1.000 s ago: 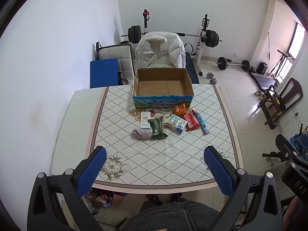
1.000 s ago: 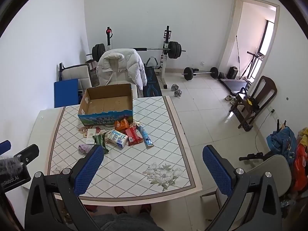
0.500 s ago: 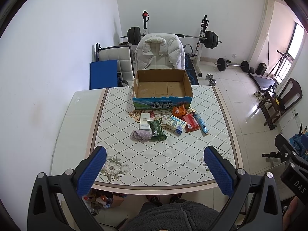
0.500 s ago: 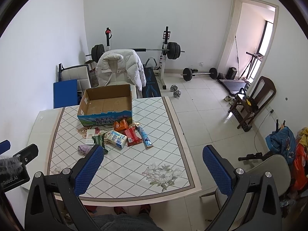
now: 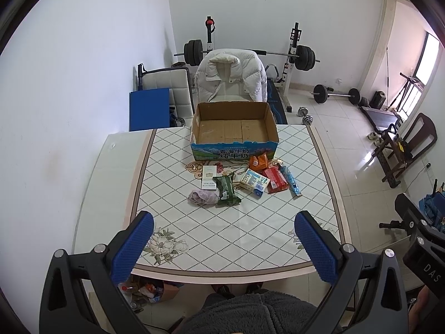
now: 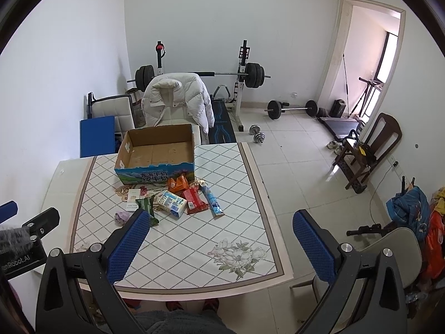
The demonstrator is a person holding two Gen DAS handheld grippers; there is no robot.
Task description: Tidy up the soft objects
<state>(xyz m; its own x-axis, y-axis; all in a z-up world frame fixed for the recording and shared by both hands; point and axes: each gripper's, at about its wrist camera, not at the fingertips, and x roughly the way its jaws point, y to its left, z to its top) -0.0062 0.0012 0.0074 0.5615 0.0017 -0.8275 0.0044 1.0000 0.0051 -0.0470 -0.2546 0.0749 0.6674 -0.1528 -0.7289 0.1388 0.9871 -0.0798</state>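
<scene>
An open cardboard box (image 5: 233,128) (image 6: 157,150) stands empty at the table's far side. In front of it lies a cluster: a pale purple cloth (image 5: 203,197) (image 6: 122,216), a green packet (image 5: 226,190) (image 6: 148,207), a white-and-blue carton (image 5: 254,181) (image 6: 172,203), a red packet (image 5: 275,180) (image 6: 194,199), an orange packet (image 5: 259,162) (image 6: 178,183), a blue tube (image 5: 290,181) (image 6: 212,201) and a small white box (image 5: 209,177). My left gripper (image 5: 222,246) is open, high over the table's near edge. My right gripper (image 6: 219,246) is open too, above the near right corner. Neither holds anything.
The patterned table (image 5: 228,236) (image 6: 194,250) has a person's dark lap at its near edge. A white jacket on a chair (image 5: 230,78) sits behind the box. Weights and a barbell rack (image 6: 244,69) stand by the back wall; a wooden chair (image 6: 370,150) is right.
Both views have drifted only slightly; the table and objects sit a touch lower and nearer in the frames. Nothing was touched, and both grippers stayed open.
</scene>
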